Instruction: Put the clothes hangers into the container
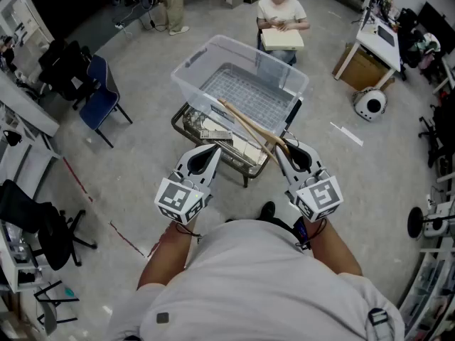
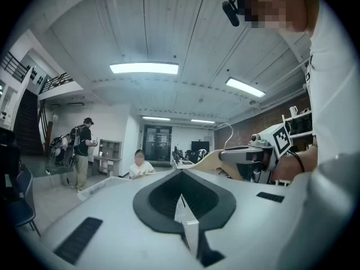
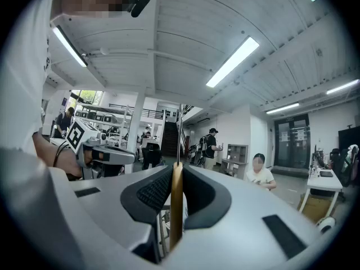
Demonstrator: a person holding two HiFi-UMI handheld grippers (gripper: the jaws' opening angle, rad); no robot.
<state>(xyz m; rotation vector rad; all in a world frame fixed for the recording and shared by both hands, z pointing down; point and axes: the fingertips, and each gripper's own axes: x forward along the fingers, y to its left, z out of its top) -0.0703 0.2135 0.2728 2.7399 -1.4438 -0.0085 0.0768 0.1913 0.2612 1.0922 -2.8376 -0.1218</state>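
A wooden clothes hanger [image 1: 247,125] slants up and to the left from my right gripper [image 1: 287,150], which is shut on its lower end. In the right gripper view the wooden bar [image 3: 176,207] stands pinched between the black pads, and its thin metal hook [image 3: 180,131] rises above them. The hanger's far end reaches over the clear plastic container [image 1: 190,72], whose ribbed floor is bare. To the left, my left gripper [image 1: 207,153] is shut with nothing in it, level with the right one and just short of the container. In its own view the pads [image 2: 169,201] meet.
The container rests on a low wire table [image 1: 183,123] that also holds flat pale items. A seated person [image 1: 283,18] is just beyond it. A blue chair [image 1: 98,96] stands to the left, a round white device [image 1: 370,104] and a desk to the right.
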